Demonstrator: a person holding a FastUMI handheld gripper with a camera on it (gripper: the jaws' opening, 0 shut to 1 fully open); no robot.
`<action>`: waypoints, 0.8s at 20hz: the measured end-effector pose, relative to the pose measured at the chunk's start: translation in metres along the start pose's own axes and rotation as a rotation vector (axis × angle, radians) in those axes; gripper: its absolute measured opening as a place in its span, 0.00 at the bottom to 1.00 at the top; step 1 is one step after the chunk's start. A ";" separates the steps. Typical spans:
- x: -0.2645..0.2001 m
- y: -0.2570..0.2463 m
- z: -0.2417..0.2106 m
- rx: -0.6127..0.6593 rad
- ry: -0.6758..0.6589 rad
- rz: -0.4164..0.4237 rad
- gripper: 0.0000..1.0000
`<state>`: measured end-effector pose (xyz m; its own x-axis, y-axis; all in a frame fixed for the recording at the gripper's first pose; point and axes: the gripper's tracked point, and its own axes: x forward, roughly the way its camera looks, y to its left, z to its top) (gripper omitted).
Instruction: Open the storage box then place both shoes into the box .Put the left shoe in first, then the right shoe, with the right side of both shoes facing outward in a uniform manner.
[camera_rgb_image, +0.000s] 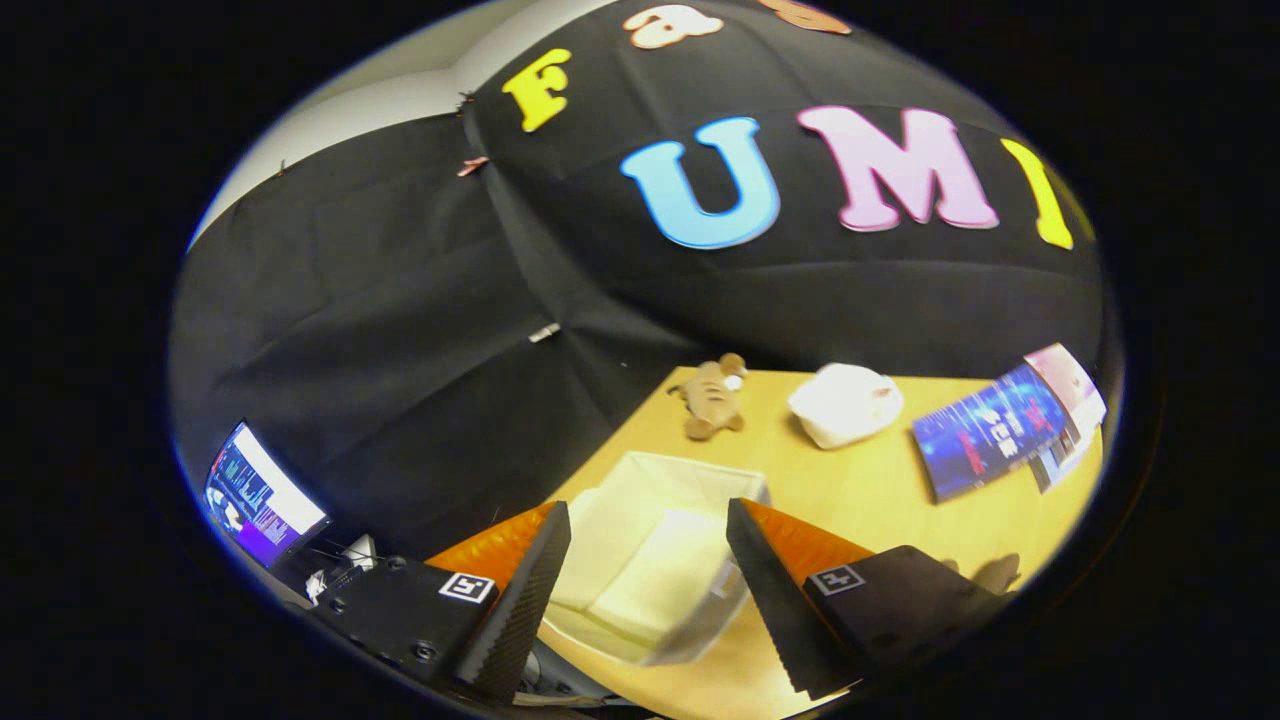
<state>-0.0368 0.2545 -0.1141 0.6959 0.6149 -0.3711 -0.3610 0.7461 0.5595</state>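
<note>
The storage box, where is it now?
In the gripper view, the storage box sits on the wooden table, seen between the open fingers of the hand-held gripper, with the plush toy beyond it.

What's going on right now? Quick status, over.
Gripper open, fingers empty, apart above the table. Storage box between and just ahead of the fingers. Plush toy, white shoe, booklets lie beyond.

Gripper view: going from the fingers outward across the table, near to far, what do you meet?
Open gripper, nothing held → pale storage box between the fingers → plush toy, beyond the box near the black cloth wall.
</note>
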 end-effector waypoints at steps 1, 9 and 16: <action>-0.010 -0.020 -0.012 0.019 0.011 -0.039 0.98; -0.064 -0.176 -0.114 -0.025 0.153 -0.358 0.97; -0.058 -0.247 -0.181 -0.073 0.345 -0.474 0.93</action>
<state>-0.1007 0.0804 -0.3649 0.5537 0.2481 -0.7949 -0.1103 0.9680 0.2253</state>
